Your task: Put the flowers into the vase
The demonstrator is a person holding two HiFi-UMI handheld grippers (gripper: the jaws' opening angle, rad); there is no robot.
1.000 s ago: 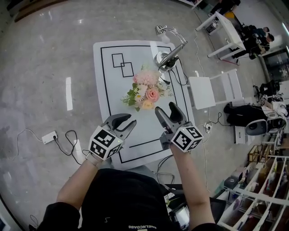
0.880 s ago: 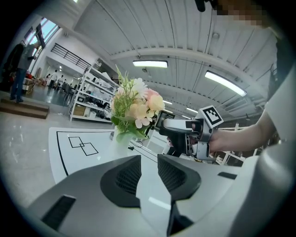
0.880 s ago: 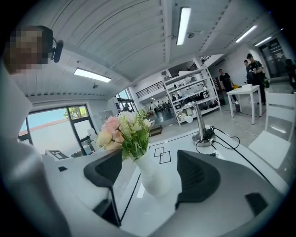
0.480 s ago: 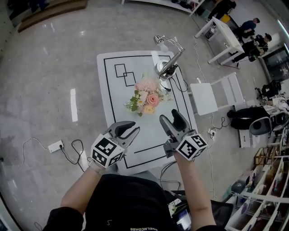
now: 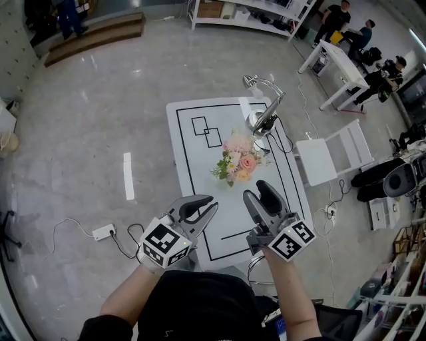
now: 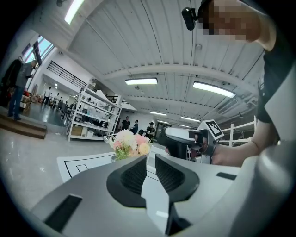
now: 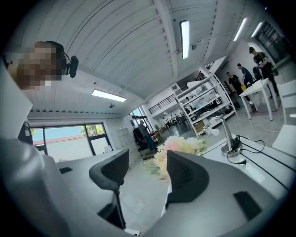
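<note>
Grey polished floor (image 5: pixel 100 133), open workshop: shelves (image 5: pixel 246 10) along the far wall, white chair (image 5: pixel 326 156) to the right of a white table (image 5: pixel 193 166) marked with black lines. Desk lamp (image 5: pixel 265 110) at the table's far edge. Flowers (image 5: pixel 238 162) mid-table, just on the near side of the lamp, well ahead of both grippers. Both forearms reach in from below, side by side over the table's near edge, pointing about level at the flowers. Left gripper (image 5: pixel 212 203): jaws a narrow gap apart, empty. Right gripper (image 5: pixel 256 190): jaws wider, have just been closing, nothing between them; flowers show beyond the gap.
</note>
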